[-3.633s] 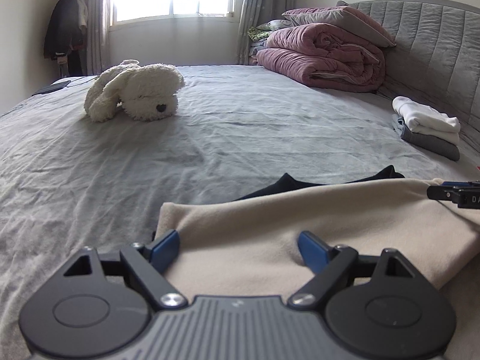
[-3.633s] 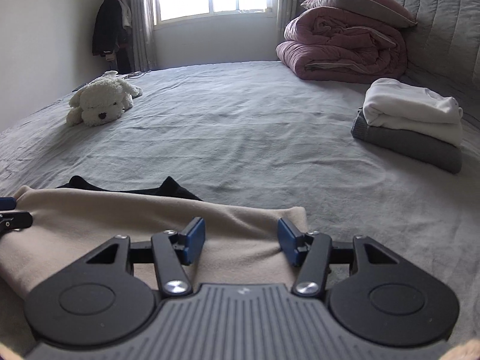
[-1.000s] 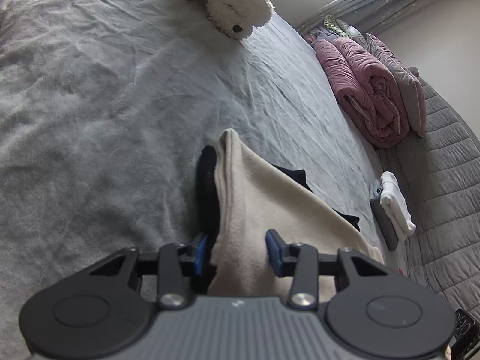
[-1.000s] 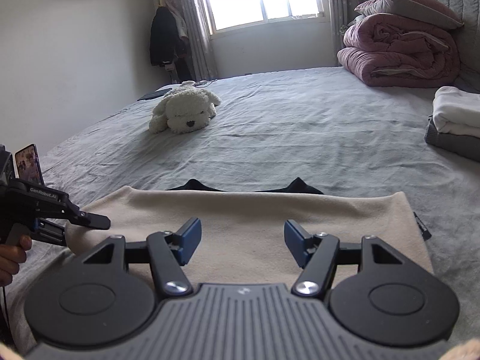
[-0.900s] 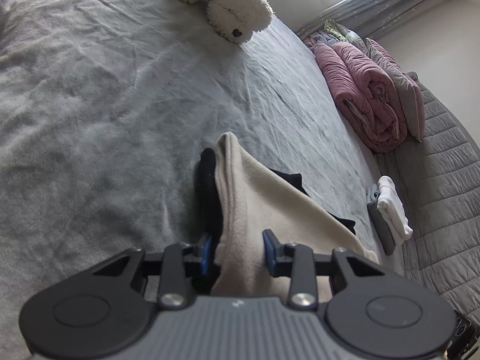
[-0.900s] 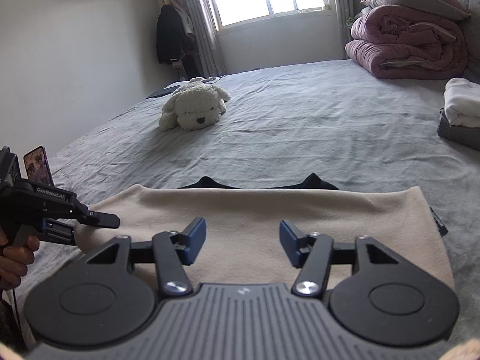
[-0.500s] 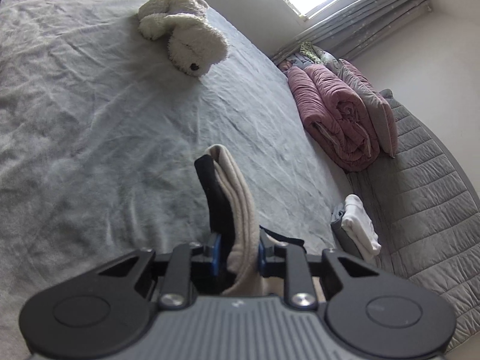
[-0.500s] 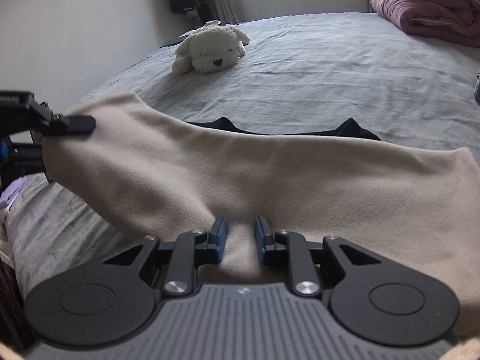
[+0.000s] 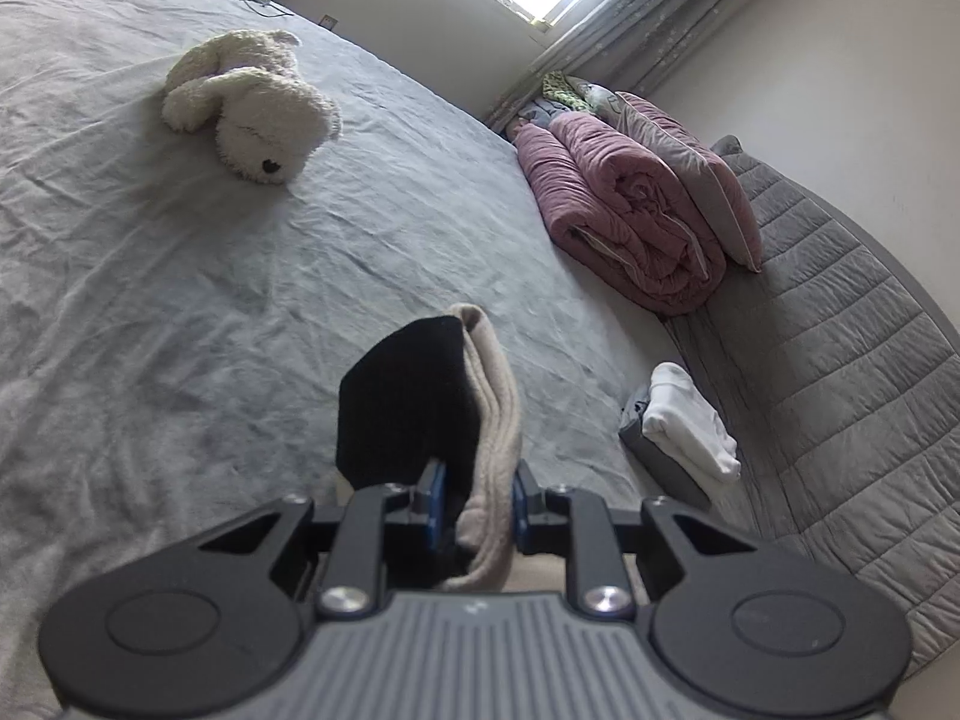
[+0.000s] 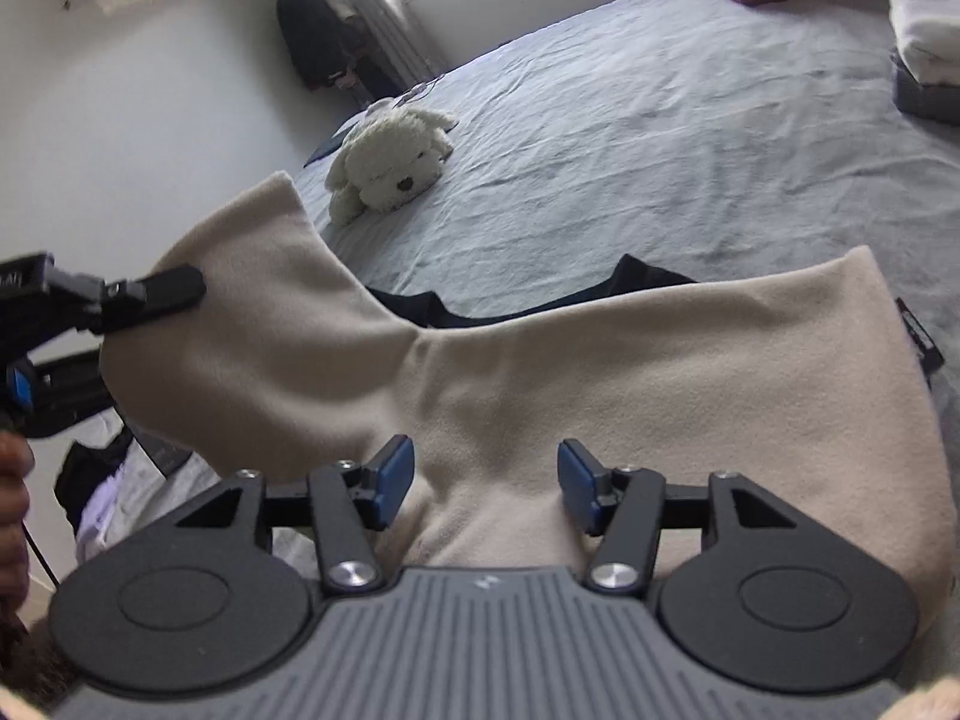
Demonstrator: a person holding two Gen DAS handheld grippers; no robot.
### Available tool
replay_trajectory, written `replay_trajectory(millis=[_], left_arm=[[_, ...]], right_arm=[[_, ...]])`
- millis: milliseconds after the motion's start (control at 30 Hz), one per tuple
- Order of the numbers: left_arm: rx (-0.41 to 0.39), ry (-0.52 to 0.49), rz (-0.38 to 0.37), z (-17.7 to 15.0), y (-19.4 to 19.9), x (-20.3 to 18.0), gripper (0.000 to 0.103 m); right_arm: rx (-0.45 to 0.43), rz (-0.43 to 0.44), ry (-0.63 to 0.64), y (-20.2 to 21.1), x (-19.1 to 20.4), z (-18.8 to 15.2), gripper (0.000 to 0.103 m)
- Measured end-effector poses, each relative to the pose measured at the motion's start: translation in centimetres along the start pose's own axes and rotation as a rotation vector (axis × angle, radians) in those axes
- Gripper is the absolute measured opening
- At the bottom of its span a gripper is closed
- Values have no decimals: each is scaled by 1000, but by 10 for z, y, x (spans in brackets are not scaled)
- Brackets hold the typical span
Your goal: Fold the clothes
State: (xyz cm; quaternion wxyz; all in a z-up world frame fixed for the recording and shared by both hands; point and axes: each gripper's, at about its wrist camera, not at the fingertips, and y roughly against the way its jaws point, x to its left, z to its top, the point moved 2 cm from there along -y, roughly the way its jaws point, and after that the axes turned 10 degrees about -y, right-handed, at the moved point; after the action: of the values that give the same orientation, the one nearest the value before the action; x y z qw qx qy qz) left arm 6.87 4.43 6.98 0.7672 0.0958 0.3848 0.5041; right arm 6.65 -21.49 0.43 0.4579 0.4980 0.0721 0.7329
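The right gripper has let go: half a second ago its blue pads were pinched into the beige cloth, and now they stand wide apart, with the beige garment bulging up loosely between them, released. Meanwhile the left gripper has kept its clench and gone higher. From its own camera a thick wad of beige fleece with black lining stands straight up out of the tightly closed jaws, and from the right camera that same tool sits up and off to the left of the open fingers, hauling one corner clear of the bed. So the garment hangs in a slope, its left end in the air, its right end draped just ahead of and to the right of the open gripper, and a black edge peeks out beyond it. My read is that one hand now carries the fold alone. The lifted corner looks set to swing across toward the right end, and the freed gripper can regrip or pin. The risk is that soft fleece sags and drags its lower layer askew. Far ahead, the plush dog and the folded stack sit well clear.
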Motion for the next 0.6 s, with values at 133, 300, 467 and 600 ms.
replay_trajectory(millis=[133,300,467,600], left_arm=[[15,-36,-16,-5,-14,-25,21],[45,-53,-21,-15,-37,-45,21],[81,-70,-19,-29,-62,-57,21],[113,-91,-67,-40,-76,-59,24]], right_arm=[[-22,54,-201,13,-27,16,57],[-34,168,-419,27,-53,26,57],[-48,258,-602,37,-73,31,58],[-42,289,-699,39,-82,32,59]])
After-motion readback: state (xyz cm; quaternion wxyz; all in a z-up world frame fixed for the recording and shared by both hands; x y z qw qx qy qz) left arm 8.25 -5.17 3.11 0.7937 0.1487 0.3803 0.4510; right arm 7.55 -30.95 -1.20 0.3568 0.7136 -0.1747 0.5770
